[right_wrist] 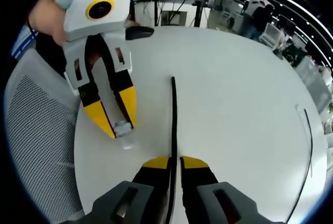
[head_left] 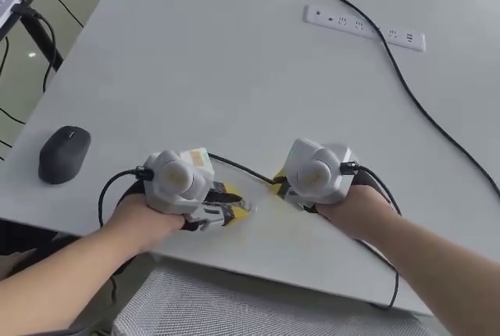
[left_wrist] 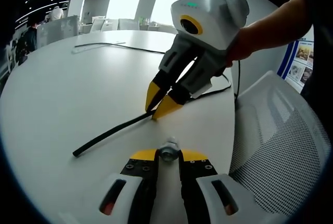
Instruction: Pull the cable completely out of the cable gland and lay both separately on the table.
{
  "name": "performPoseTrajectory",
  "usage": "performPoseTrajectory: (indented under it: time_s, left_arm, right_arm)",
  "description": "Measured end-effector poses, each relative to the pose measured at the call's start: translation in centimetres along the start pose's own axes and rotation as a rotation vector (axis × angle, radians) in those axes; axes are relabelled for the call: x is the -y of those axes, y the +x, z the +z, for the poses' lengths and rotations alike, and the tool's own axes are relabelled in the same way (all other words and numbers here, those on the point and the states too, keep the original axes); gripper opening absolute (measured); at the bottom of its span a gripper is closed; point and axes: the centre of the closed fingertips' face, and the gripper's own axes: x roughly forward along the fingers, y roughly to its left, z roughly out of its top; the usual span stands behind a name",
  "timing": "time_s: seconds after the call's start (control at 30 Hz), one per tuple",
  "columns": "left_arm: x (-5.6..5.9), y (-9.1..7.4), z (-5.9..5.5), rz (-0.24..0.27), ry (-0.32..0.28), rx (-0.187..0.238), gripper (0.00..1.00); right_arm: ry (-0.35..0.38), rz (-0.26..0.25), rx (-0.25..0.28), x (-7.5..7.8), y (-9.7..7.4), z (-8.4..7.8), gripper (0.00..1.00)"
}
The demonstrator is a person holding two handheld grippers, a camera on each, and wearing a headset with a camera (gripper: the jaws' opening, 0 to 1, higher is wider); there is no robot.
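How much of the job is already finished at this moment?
Done: the cable is out of the cable gland, its free end bare on the table. In hand: left gripper shut on the gland, right gripper shut on the cable. Left: set both down apart and release.

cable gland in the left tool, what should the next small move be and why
Probably lower the left tool and open it, setting the cable gland on the table: the cable, clamped in the right tool, already runs clear of the gland, its free end resting there.
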Motion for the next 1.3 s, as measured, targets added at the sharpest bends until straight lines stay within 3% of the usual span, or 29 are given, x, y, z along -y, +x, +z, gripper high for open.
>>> performPoseTrajectory:
  time_s: [0.23,0.63,1.0,1.3]
  left_arm:
    - [-0.1,-0.1,-0.5,0.009,-0.010,-0.023,0.17]
    - [-0.2,-0.3,-0.5,0.019,-0.035,-0.020,0.22]
    - [0.4,-1.5,0.1,0.054,-0.070,0.017,0.31]
    - [-0.1,-3.6,1.6,0.127,-0.103,0.074,0.39]
  right_arm:
    - [-0.002,-0.008,-0.005,0.1,0.0,0.0,0.08]
    - [0.017,-0.031,0.011,0.5,-1.0,0.1,0.12]
    - [0.036,-0.072,0.059,1.2,-3.5,0.1,0.20]
    - [0.066,-0.115,0.141,1.4,-7.3,0.8,0.29]
